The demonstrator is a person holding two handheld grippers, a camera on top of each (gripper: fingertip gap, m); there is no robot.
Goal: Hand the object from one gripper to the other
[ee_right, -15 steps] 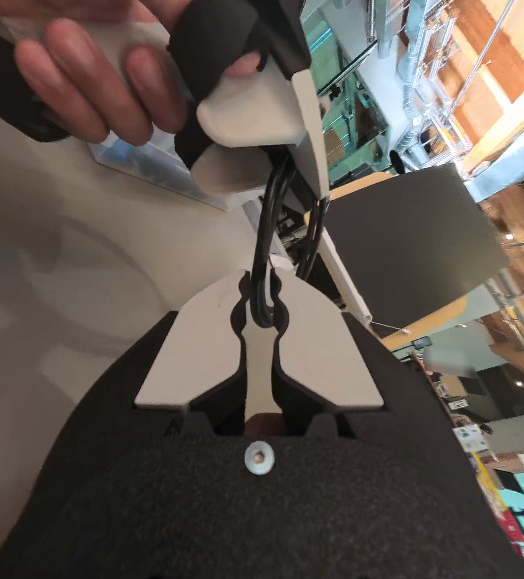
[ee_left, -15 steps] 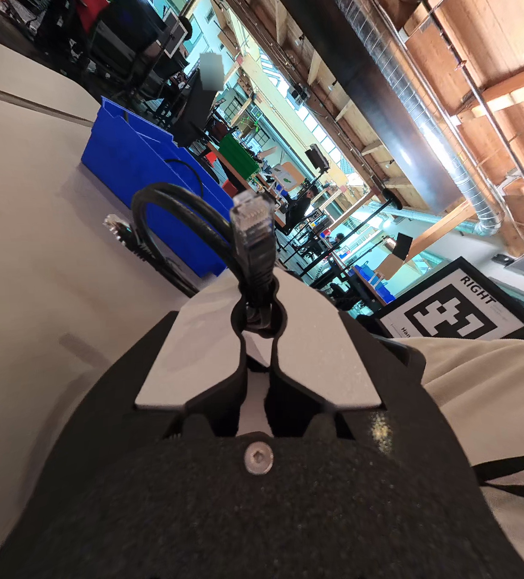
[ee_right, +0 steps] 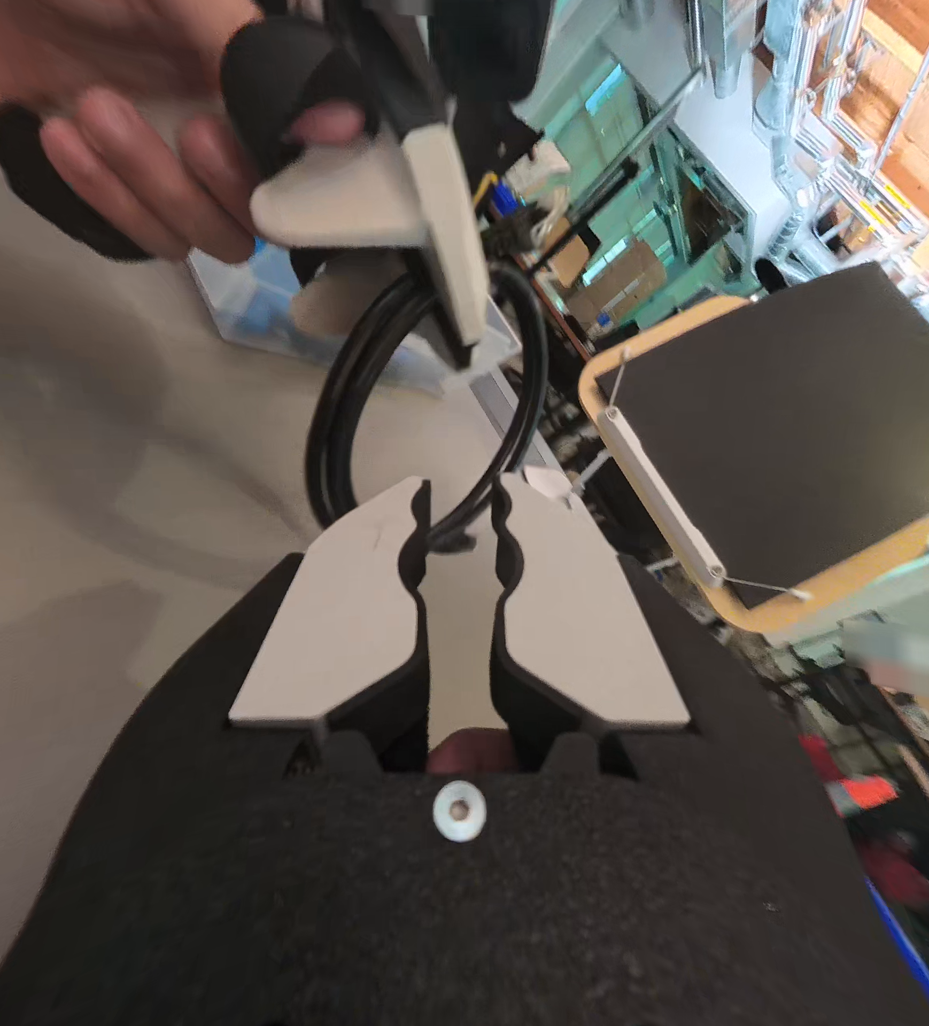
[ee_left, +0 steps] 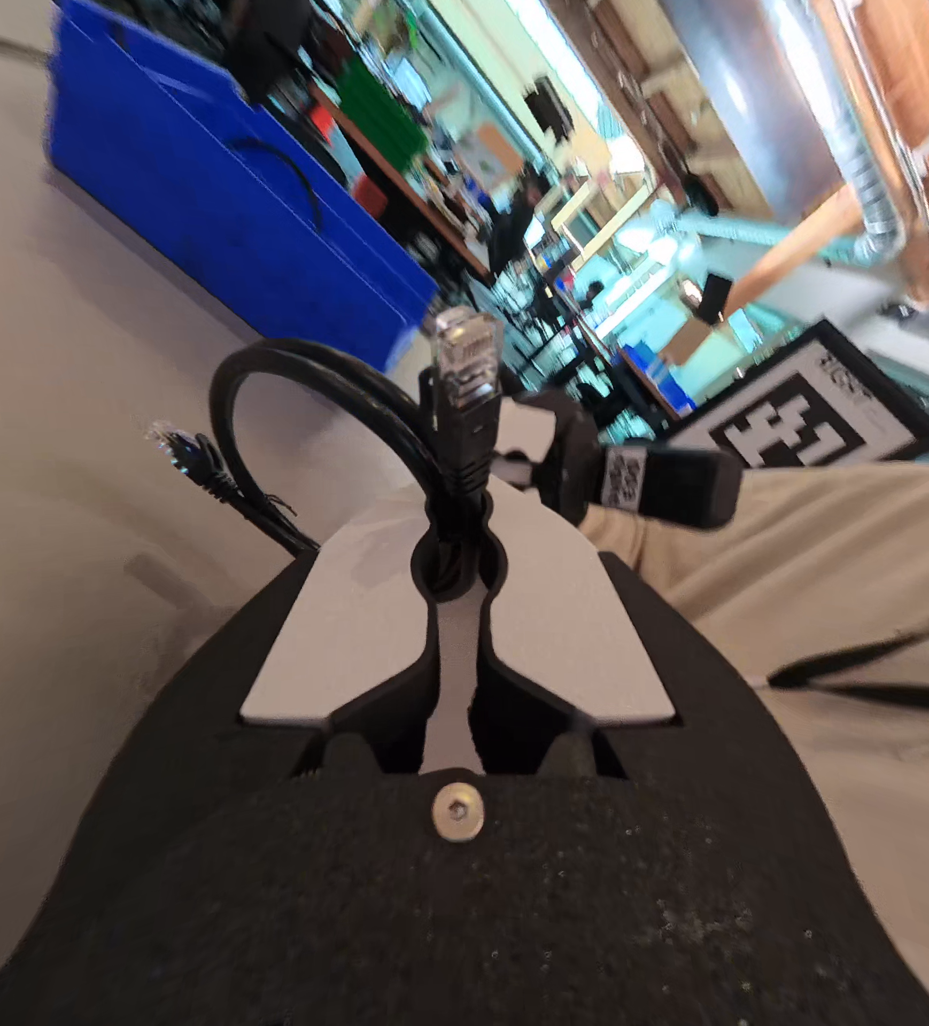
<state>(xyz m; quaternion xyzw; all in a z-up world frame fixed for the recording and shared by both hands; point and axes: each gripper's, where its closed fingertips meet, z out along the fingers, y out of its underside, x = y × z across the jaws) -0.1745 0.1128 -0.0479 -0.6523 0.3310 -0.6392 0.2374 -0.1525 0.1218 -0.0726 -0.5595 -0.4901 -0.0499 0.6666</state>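
A blue bin point(ee_left: 218, 183) sits upper left. Your left gripper point(ee_left: 459, 533) clamps the cable point(ee_left: 340, 388), plug point(ee_left: 465, 366) pointing up-frame; your right gripper point(ee_right: 459, 516) stands released around its loop.

Background workshop point(ee_left: 590, 166) motion-blurred

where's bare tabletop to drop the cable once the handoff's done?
Bare patches: the pale grey tabletop left of the looped black network cable, out to the blue plastic bin; also the tabletop below the clear plastic box in the right wrist view. Crowded: between the left tongs and right tongs, where the cable hangs.
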